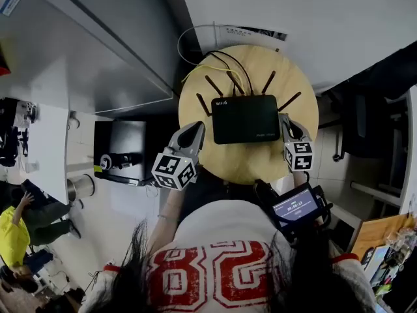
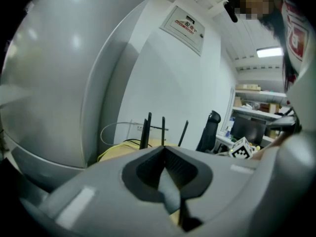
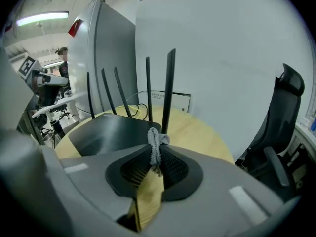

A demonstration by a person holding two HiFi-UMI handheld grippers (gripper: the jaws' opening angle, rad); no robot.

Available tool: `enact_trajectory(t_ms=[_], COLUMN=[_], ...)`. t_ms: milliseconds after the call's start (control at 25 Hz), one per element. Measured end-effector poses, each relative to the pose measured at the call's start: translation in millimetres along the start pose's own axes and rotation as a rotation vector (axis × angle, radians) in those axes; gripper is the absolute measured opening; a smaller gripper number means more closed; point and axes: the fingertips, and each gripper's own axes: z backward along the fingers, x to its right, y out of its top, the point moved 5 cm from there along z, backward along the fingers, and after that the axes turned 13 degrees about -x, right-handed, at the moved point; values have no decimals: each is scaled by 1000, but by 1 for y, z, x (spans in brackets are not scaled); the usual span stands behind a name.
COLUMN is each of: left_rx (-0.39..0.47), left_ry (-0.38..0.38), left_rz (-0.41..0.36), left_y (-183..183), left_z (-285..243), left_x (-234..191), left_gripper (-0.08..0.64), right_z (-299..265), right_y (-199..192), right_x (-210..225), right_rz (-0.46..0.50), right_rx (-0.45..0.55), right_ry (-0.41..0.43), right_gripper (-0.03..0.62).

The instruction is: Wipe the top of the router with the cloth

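Observation:
A black router (image 1: 245, 118) with several upright antennas lies in the middle of a round wooden table (image 1: 260, 64). My left gripper (image 1: 197, 128) rests at the router's left edge with its jaws together and nothing seen between them; in the left gripper view (image 2: 164, 151) only the antennas (image 2: 148, 130) rise beyond it. My right gripper (image 1: 282, 118) sits at the router's right edge. In the right gripper view it (image 3: 157, 154) is shut on a small tuft of grey cloth (image 3: 155, 143), with the router's top (image 3: 111, 132) just ahead to the left.
Yellow and white cables (image 1: 215, 70) trail off the table's far side toward the wall. A black office chair (image 3: 281, 132) stands to the right. A black box (image 1: 120, 152) and a metal can (image 1: 79, 188) sit on the floor at left. A small screen device (image 1: 296, 207) hangs near my chest.

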Motion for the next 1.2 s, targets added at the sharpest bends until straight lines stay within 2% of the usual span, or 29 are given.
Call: enact_trajectory(t_ms=[240, 440, 1200], left_rx=[11, 8, -4], left_ry=[71, 98, 11], left_rz=[40, 54, 14], left_y=[-6, -10, -14], left_z=[14, 20, 13], left_x=[-13, -13, 11], left_gripper=[3, 3, 3], right_z=[-26, -27, 9], right_y=[6, -1, -56], right_x=[10, 7, -22], right_rz=[7, -62, -143], right_rx=[-40, -28, -49], right_ry=[42, 89, 97], right_gripper=[41, 41, 41])
